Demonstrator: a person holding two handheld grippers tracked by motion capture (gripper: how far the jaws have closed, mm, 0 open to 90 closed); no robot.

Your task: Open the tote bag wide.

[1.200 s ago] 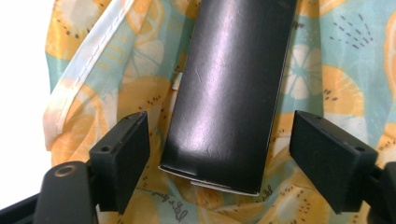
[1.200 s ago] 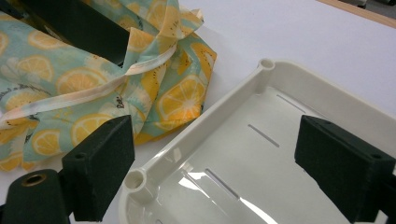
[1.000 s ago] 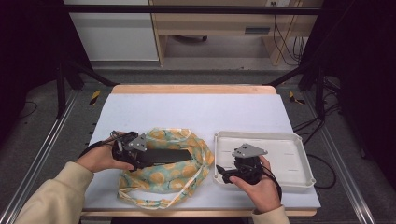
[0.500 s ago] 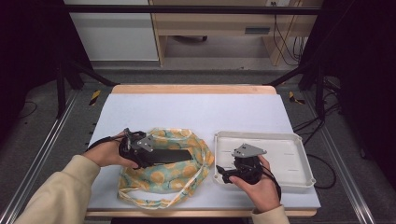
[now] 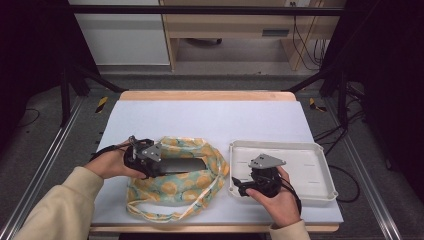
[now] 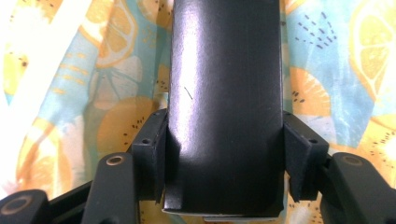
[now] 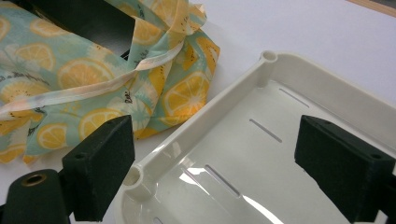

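One white table [image 5: 210,117] is seen, bearing one lemon-print cloth bag [image 5: 172,192] and one white tray [image 5: 310,167] just beside it. One black box [image 6: 226,102], lying on the bag, is clasped by the left gripper [image 6: 224,163], whose jaws have just been closing. The right gripper [image 7: 215,158] is held released over the tray's corner.

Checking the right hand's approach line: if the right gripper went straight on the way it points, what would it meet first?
Probably the near rim of the white tray, which crosses between the open jaws of the right gripper; beyond it lies the lemon-print cloth bag. Depth is unclear.
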